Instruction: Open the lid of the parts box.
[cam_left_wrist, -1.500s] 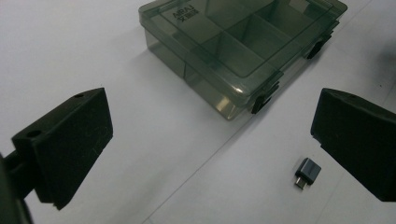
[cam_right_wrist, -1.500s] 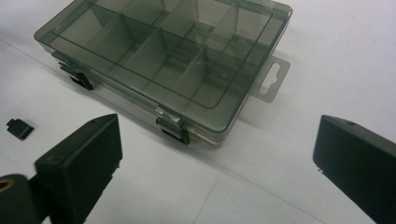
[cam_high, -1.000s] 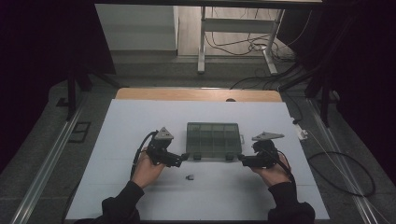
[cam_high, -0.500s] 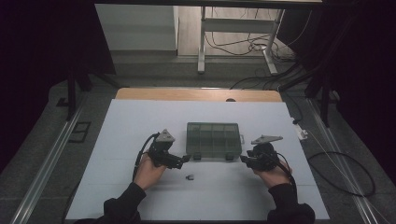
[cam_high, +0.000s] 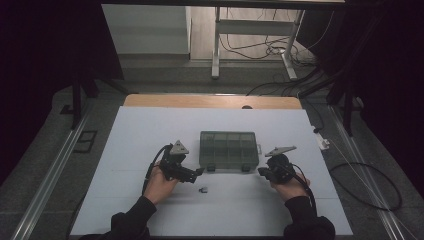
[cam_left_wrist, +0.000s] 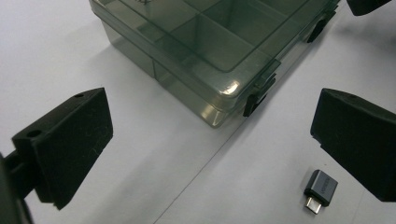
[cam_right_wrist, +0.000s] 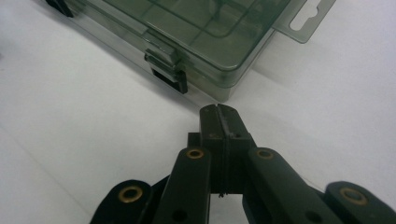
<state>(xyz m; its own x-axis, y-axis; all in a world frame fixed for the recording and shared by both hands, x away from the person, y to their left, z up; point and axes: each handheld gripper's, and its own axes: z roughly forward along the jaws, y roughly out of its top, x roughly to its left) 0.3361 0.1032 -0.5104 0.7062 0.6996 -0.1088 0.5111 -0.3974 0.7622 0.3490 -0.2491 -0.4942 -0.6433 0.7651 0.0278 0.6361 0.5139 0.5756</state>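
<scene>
Two tools beside the organizer box (cam_high: 229, 150): left tool (cam_left_wrist: 210, 154) wide open near a USB adapter (cam_left_wrist: 320, 190), right tool (cam_right_wrist: 218, 121) closed, empty.

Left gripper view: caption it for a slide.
Open left hand-held gripper over a white table, facing a closed compartment box, a small USB adapter near one jaw.

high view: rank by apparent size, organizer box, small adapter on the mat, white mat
1. white mat, largest by far
2. organizer box, lid shut, lying on the mat between the two hand-held grippers
3. small adapter, just a speck in front of the box

No close calls; all three lie on the same surface.
</scene>
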